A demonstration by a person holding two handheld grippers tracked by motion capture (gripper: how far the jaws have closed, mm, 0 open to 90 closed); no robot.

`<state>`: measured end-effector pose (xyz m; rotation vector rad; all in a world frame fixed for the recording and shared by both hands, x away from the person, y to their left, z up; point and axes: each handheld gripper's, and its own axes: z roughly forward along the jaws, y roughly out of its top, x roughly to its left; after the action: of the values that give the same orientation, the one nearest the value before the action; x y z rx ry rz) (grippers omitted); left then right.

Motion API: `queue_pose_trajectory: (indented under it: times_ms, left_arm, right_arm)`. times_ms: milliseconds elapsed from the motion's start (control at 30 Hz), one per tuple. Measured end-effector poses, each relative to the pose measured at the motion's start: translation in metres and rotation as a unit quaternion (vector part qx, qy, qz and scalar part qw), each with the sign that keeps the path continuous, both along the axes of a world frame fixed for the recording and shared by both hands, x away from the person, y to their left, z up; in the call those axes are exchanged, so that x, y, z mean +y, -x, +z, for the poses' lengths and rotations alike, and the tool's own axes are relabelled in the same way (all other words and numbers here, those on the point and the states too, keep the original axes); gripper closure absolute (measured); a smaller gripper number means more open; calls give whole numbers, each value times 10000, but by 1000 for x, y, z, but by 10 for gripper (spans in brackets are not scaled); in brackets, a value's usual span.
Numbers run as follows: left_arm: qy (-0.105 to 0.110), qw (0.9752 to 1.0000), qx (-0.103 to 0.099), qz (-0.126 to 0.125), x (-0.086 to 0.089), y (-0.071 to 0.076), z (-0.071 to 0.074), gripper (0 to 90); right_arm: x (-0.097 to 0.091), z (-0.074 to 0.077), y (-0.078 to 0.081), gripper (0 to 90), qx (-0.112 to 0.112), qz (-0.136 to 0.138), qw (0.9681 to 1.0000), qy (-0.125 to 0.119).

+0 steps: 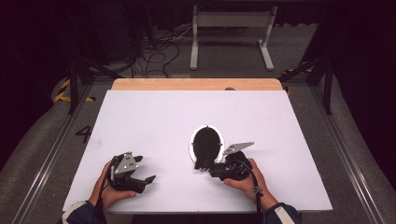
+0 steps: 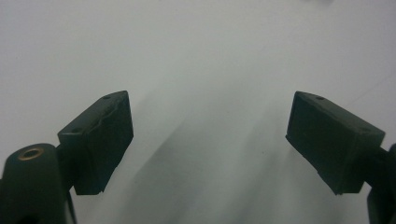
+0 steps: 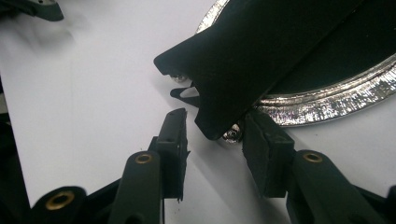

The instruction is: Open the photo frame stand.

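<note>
Black stand flap [image 3: 243, 60] (mirror back) between the right hand-held gripper [image 3: 212, 135]'s parted jaws, unpinched

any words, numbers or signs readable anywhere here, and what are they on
"4" – a dark numeral on the grey floor left of the white table.
Yellow and black hazard stripes on the floor farther back: a marking, no text.
No lettering can be made out on the black oval mirror with the silver rim, nor on the left gripper or the right gripper.
</note>
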<state>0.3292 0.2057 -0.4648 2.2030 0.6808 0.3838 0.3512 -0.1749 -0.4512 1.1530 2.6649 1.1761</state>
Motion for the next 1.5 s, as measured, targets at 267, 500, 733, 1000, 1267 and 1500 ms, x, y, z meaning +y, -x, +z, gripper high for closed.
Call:
queue_pose_trajectory:
  times_ms: [267, 500, 733, 1000, 1267, 1500]
  left_arm:
    - [-17, 10000, 5, -87, -5, 0, 0, 155]
    - [-10, 9999, 41, -133, -9, 0, 0, 157]
    - [-17, 9998, 66, -169, -11, -1, -1, 157]
    - [-139, 9996, 36, -245, -20, -4, -2, 160]
    - [-188, 9992, 171, -300, -35, -24, -3, 179]
    - [-93, 9988, 278, -396, -55, -50, 1, 190]
  right_arm:
    - [-10, -6, -10, 595, 617, -373, 9947, -730]
    - [-12, -6, -14, 583, 788, -485, 9905, -1016]
    - [-15, -9, -19, 565, 1097, -603, 9817, -1435]
    - [-14, -13, -27, 575, 1424, -843, 9673, -1921]
    - [-15, -16, -36, 553, 1575, -1059, 9550, -2281]
    - [-15, -20, -47, 554, 1647, -1081, 9484, -2482]
